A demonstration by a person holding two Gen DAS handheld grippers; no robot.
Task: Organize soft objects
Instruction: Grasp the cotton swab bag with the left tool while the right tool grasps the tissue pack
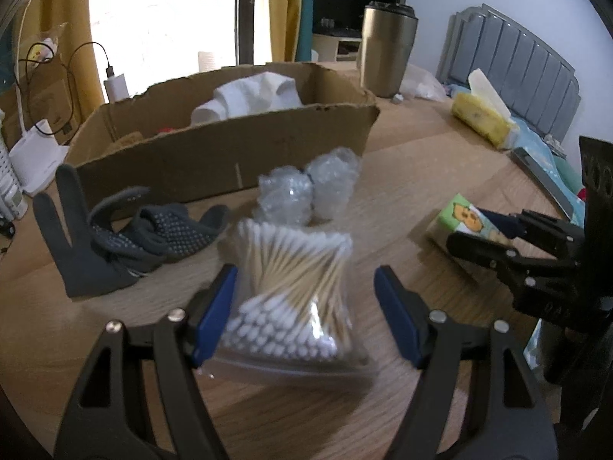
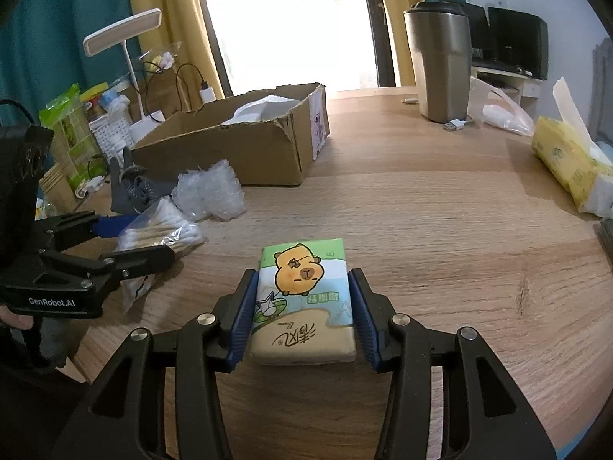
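A bag of cotton swabs [image 1: 295, 291] lies on the wooden table between the fingers of my left gripper [image 1: 306, 274], which is open; the right pad stands clear of the bag. My right gripper [image 2: 302, 274] is shut on a small tissue pack [image 2: 302, 306] with a cartoon animal print, its blue pads against both long sides. Behind the swabs sit two bubble-wrap bundles [image 1: 306, 191] and dark grey dotted gloves [image 1: 126, 241]. A torn cardboard box [image 1: 230, 153] beyond them holds white cloth [image 1: 253, 96]. In the right wrist view the left gripper [image 2: 149, 239] straddles the swab bag [image 2: 157, 230].
A steel tumbler [image 2: 440, 65] stands at the back of the table, with a USB cable and a clear plastic bag beside it. A yellow tissue packet [image 2: 567, 161] lies at the right edge. A white desk lamp [image 2: 122, 34], chargers and packets crowd the far left.
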